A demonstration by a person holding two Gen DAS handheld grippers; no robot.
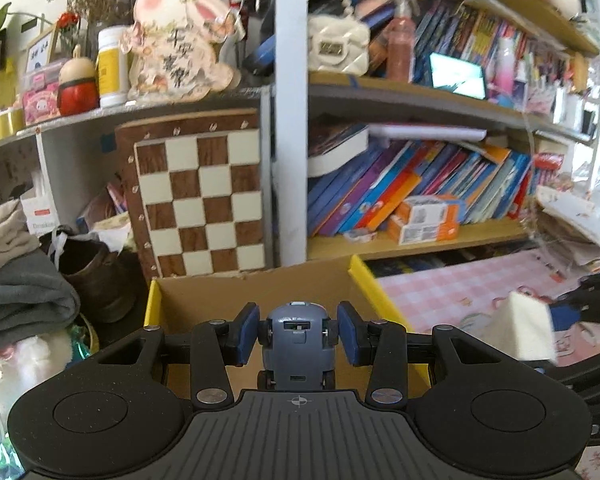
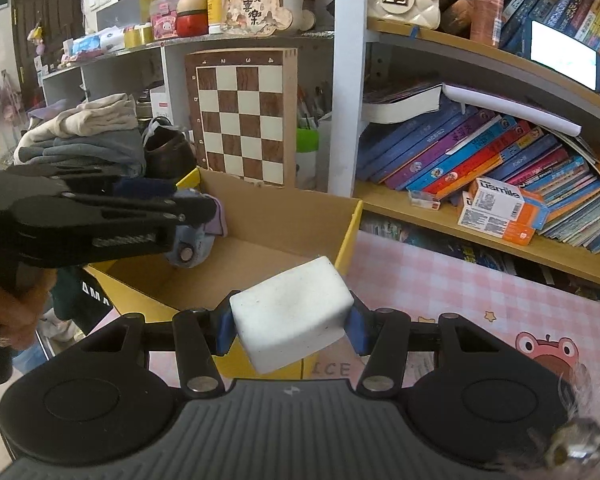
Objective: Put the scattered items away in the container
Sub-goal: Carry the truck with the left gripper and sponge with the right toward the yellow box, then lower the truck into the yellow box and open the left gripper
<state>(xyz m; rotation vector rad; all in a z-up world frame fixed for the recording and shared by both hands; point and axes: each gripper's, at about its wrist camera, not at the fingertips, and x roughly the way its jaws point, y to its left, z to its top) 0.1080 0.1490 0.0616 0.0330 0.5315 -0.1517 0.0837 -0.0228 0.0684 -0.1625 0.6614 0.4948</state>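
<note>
In the left wrist view my left gripper (image 1: 299, 334) is shut on a grey-blue toy car (image 1: 298, 344), nose up between the blue pads, held over the open cardboard box (image 1: 256, 286) with yellow flaps. The right wrist view shows my right gripper (image 2: 290, 326) shut on a white foam block (image 2: 292, 312), held just before the box's (image 2: 284, 220) near right corner. The left gripper (image 2: 180, 220) with the car (image 2: 190, 244) hangs over the box's left side there. The white block (image 1: 526, 330) also appears at the right edge of the left wrist view.
A chessboard (image 1: 198, 196) leans upright behind the box. Shelves of books (image 2: 500, 152) fill the right side. Folded clothes (image 1: 16, 280) and a brown shoe (image 1: 96, 276) lie left of the box. A pink checked cloth (image 2: 480, 292) covers the table. A person's hand (image 2: 12, 304) grips the left tool.
</note>
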